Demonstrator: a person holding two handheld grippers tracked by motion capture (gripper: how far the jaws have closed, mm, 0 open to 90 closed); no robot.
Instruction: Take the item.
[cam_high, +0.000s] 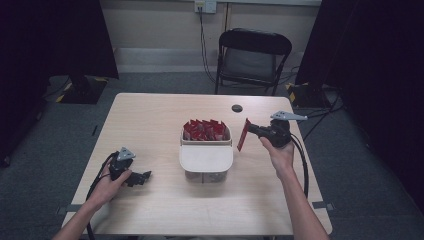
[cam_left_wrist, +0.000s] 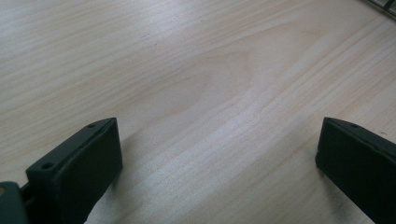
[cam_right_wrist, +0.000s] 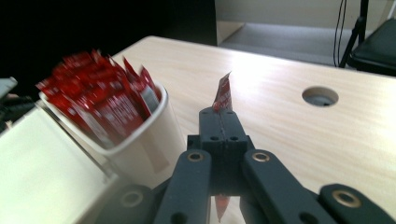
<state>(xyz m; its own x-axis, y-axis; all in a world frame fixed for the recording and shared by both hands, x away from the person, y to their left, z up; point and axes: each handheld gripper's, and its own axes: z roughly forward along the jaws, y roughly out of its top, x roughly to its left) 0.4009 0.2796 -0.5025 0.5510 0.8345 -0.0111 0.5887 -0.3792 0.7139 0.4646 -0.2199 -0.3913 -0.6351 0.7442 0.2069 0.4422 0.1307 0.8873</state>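
Observation:
A white container stands mid-table, its far compartment packed with several red sachets. My right gripper hovers just right of that container, shut on one red sachet that hangs edge-on from the jaws. In the right gripper view the sachet sticks up past the closed jaws, with the white container of red sachets at left. My left gripper rests low on the table at front left, open. In the left gripper view its two black fingers stand wide apart over bare wood.
A round cable hole sits in the wooden table behind the container. A black folding chair stands beyond the far edge. Dark curtains flank both sides of the room. The container's near compartment has a flat white lid.

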